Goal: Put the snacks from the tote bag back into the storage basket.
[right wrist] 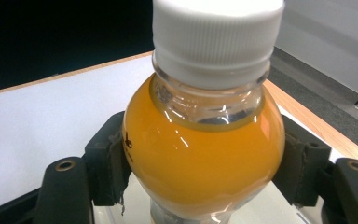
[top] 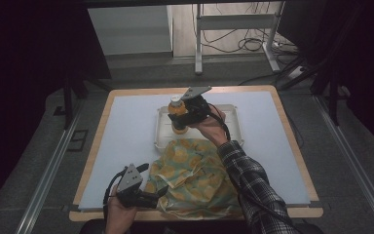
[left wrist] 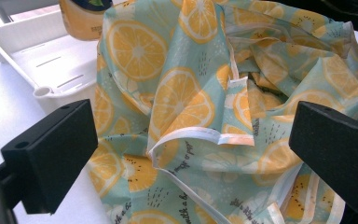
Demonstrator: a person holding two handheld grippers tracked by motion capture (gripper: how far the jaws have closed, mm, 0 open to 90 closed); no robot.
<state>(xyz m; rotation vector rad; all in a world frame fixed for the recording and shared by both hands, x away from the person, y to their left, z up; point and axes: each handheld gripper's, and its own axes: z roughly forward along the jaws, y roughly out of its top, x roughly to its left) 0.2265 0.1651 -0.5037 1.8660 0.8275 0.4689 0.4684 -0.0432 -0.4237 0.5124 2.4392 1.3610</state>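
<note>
A small bottle of orange juice [top: 177, 116] with a white cap [right wrist: 216, 37] stands upright over the white tray [top: 229, 122] at the table's far middle. My right gripper [top: 187, 114] is shut on the juice bottle [right wrist: 200, 154], its pads pressing both sides of the round body. A crumpled cloth bag printed with lemon slices [top: 195, 178] lies on the table near the front edge. My left gripper [top: 153, 195] sits at the bag's left side, jaws open. Between those jaws the lemon bag [left wrist: 205, 107] shows its white-edged hem, untouched by the pads [left wrist: 51, 154].
The white mat [top: 126, 141] covers the wooden tabletop, with bare room left and right of the tray. The white tray [left wrist: 42, 60] has slots in its floor. A metal stand and loose cables [top: 233, 44] sit on the floor beyond the table.
</note>
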